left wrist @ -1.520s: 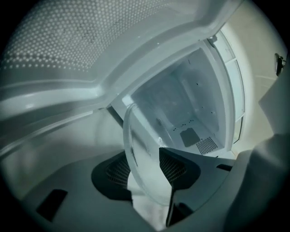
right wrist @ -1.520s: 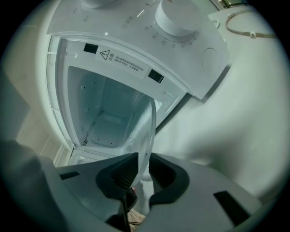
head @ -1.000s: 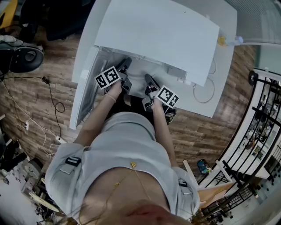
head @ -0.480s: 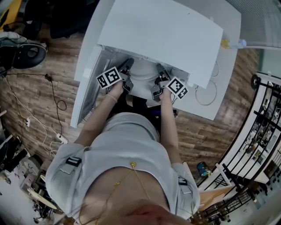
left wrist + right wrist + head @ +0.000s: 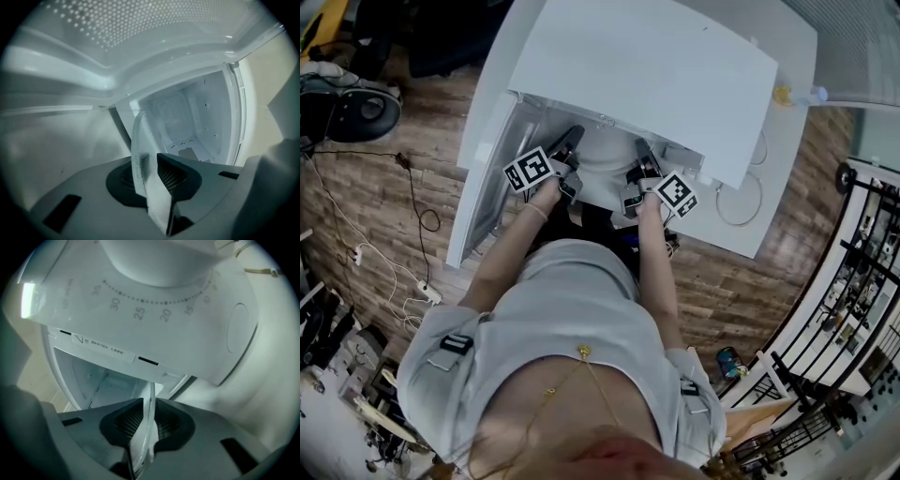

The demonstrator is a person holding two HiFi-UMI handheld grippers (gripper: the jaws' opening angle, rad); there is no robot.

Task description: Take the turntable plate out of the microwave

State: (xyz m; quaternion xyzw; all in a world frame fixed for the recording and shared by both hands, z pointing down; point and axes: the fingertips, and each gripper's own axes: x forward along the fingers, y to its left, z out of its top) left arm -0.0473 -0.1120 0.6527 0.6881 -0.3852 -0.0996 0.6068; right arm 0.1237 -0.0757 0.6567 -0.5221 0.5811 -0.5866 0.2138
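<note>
The white microwave [image 5: 647, 66] stands with its door [image 5: 483, 187] swung open to the left. The pale round turntable plate [image 5: 605, 152] sits at the mouth of the cavity, between my two grippers. My left gripper [image 5: 570, 150] has just been closing, and its pads now clamp the plate's left rim [image 5: 139, 150], which shows edge-on in the left gripper [image 5: 147, 161] view. My right gripper [image 5: 639, 161] has also just closed, onto the plate's right rim [image 5: 149, 404]. That rim stands thin between the ribbed pads of the right gripper [image 5: 147, 411].
The microwave rests on a white table [image 5: 769, 187] with a looped cable [image 5: 736, 202] to its right. The timer dial panel [image 5: 140, 310] hangs just above my right gripper. Cords and a power strip [image 5: 427, 295] lie on the wooden floor at left; a black railing [image 5: 862, 244] runs along the right.
My right gripper has moved right and deeper into the opening, to the plate's right side. The plate now shows between both grippers. My left gripper has barely shifted.
</note>
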